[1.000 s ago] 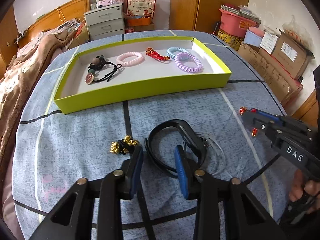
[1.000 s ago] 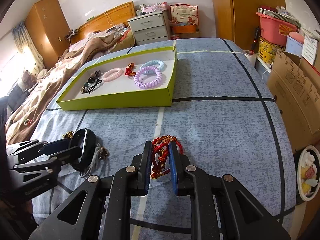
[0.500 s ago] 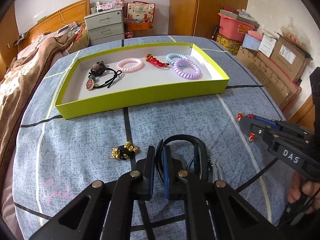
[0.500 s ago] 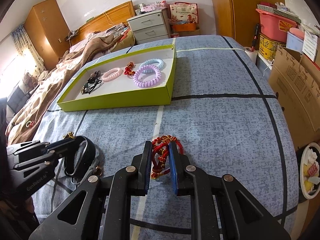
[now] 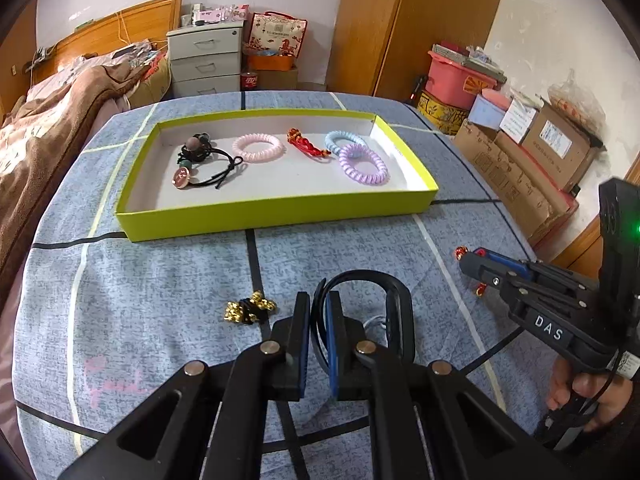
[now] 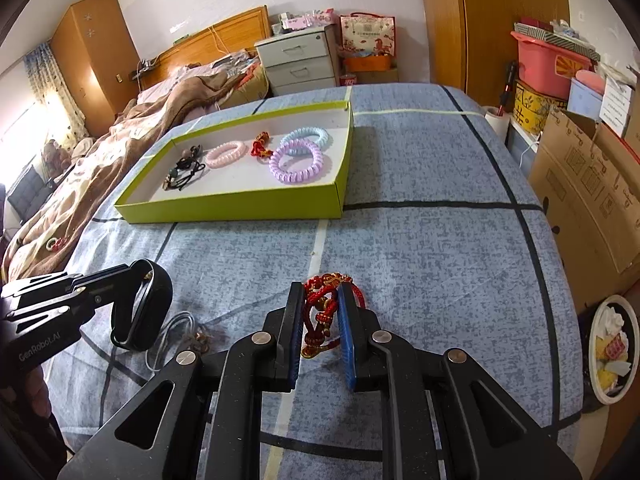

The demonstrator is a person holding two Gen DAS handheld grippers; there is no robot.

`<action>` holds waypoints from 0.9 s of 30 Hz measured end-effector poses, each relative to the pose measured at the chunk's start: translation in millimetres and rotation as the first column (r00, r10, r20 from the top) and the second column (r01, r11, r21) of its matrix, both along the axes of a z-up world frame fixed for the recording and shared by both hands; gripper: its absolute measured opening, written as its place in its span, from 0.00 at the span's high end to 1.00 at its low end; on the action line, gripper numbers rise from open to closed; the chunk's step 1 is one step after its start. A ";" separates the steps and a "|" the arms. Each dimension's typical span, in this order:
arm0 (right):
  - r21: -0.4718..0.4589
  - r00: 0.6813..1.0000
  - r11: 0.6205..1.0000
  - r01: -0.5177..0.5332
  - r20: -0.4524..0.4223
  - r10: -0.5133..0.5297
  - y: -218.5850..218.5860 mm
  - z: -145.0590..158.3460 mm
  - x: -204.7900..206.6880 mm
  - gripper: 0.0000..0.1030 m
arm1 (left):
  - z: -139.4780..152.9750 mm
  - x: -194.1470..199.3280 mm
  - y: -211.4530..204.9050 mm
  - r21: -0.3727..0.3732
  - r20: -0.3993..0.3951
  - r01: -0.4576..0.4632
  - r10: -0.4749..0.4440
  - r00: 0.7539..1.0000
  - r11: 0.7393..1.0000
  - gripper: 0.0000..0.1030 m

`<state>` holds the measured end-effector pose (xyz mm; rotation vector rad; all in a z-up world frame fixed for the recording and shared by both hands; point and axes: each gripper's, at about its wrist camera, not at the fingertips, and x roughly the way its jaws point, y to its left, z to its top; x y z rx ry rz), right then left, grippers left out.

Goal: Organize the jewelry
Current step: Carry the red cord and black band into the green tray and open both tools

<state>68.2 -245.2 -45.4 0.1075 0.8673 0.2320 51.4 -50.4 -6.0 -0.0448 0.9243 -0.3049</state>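
Observation:
My left gripper (image 5: 318, 298) is shut on one side of a black band (image 5: 396, 300), holding it upright just above the blue bedspread. From the right wrist view the same band (image 6: 158, 304) hangs from the left gripper (image 6: 128, 280). My right gripper (image 6: 320, 288) is shut on a red knotted cord bracelet (image 6: 320, 316) low over the bedspread, and it also shows at the right of the left wrist view (image 5: 466, 260). A yellow-green tray (image 5: 280, 210) farther back holds a black beaded hair tie (image 5: 196, 160), a pink coil (image 5: 258, 147), a red cord (image 5: 306, 145), a blue coil (image 5: 340, 138) and a purple coil (image 5: 363, 163).
A black tie with gold beads (image 5: 248, 310) lies left of my left gripper. A clear cord loop (image 6: 172, 336) lies under the black band. Cardboard boxes (image 6: 592, 184) stand right of the bed, a brown blanket (image 5: 48, 136) lies left, and a bowl (image 6: 612, 348) sits on the floor.
My left gripper has shut on the black band and raised it slightly off the bedspread. The right gripper has kept still with the red bracelet.

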 end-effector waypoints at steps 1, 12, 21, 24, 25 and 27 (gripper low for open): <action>-0.005 1.000 1.000 -0.002 0.004 0.002 0.7 2.0 -0.5 0.83 | 1.8 0.2 1.4 -0.001 0.004 -0.001 0.001 1.000 1.000 0.92; 0.001 0.997 0.999 -0.032 0.071 0.032 11.3 37.6 6.1 0.83 | 26.7 16.4 29.4 -0.030 0.054 -0.034 0.035 0.998 0.999 0.92; -0.008 0.992 0.997 -0.075 0.097 0.075 35.0 54.3 39.6 0.84 | 34.5 46.1 61.0 -0.062 0.062 -0.081 0.085 0.994 0.995 0.92; -0.007 0.991 0.995 -0.100 0.088 0.101 45.7 54.8 56.3 0.84 | 33.7 59.3 70.7 -0.068 0.058 -0.096 0.100 0.993 0.993 0.92; -0.007 0.991 0.994 -0.107 0.084 0.108 49.9 54.8 64.1 0.84 | 32.7 62.6 73.7 -0.074 0.055 -0.098 0.102 0.993 0.992 0.92; 0.011 0.990 0.993 -0.120 0.070 0.119 55.2 53.9 77.5 0.83 | 29.6 70.6 80.7 -0.095 0.042 -0.105 0.109 0.993 0.990 0.92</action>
